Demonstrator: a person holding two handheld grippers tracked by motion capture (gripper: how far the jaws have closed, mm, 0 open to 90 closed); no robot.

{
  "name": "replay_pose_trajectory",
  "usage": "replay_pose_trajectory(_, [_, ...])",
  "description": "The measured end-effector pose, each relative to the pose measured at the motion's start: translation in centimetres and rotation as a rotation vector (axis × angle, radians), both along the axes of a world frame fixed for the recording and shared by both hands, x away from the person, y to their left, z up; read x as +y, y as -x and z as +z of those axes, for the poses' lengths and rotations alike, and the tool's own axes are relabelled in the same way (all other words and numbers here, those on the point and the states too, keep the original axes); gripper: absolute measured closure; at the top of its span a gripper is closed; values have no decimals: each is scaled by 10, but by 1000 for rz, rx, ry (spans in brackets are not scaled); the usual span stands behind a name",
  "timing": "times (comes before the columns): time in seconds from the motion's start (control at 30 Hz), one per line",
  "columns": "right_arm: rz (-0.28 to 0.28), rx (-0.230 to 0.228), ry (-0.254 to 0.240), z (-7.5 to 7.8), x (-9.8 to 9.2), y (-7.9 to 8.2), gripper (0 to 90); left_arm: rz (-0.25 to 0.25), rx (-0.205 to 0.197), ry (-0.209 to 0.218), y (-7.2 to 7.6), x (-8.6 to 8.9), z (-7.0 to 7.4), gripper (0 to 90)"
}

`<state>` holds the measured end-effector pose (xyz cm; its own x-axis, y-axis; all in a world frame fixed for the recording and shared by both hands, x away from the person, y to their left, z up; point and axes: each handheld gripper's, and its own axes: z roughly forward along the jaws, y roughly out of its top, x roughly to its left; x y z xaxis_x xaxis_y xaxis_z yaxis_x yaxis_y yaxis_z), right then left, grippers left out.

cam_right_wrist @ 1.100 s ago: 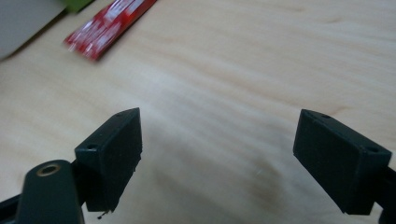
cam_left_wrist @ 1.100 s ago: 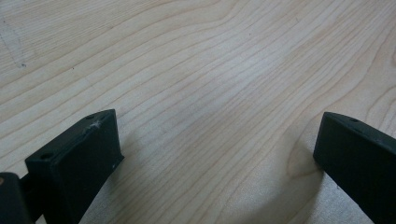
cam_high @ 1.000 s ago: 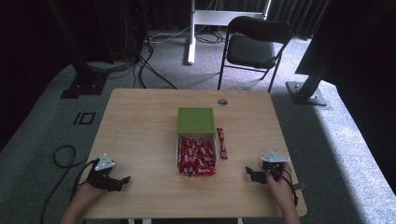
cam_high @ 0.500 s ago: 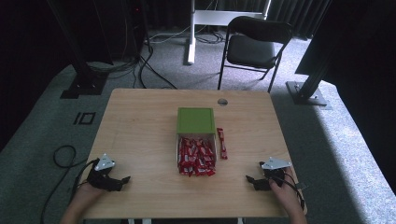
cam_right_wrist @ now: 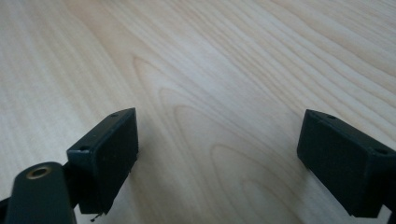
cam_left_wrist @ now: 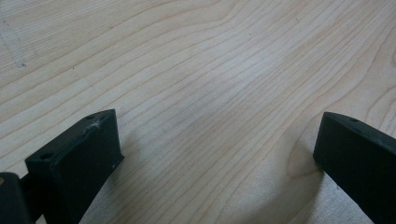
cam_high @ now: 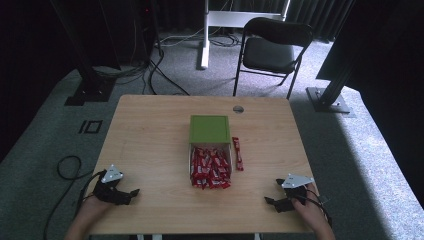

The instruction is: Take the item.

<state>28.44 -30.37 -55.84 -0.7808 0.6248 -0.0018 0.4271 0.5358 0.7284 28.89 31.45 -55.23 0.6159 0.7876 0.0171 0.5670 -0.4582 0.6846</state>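
A box with a green lid [cam_high: 210, 128] stands at the middle of the wooden table [cam_high: 150, 130], its open part [cam_high: 210, 166] heaped with several red candy bars. One red bar [cam_high: 238, 153] lies loose on the table just right of the box. My left gripper [cam_high: 129, 193] rests open near the front left edge, its jaws [cam_left_wrist: 215, 154] wide apart over bare wood. My right gripper [cam_high: 272, 194] rests open near the front right edge, jaws [cam_right_wrist: 217, 154] also spread over bare wood with nothing between them.
A small round grommet [cam_high: 238, 109] sits in the table's far edge. Behind the table stand a black folding chair [cam_high: 272, 50] and a white stand's post [cam_high: 205, 32]. Black frame legs [cam_high: 330, 95] and cables [cam_high: 65, 167] lie on the grey carpet.
My right gripper has slid back toward the front edge of the table. The left gripper has stayed put.
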Motion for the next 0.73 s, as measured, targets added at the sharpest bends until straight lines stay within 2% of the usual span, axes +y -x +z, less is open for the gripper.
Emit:
replay_pose_trajectory(0.07, [21, 0, 1, 0, 0, 1, 126, 0, 0, 0, 0, 0, 0, 16])
replay_pose_trajectory(0.73, [14, 3, -1, 0, 0, 2, 126, 0, 0, 0, 0, 0, 0, 16])
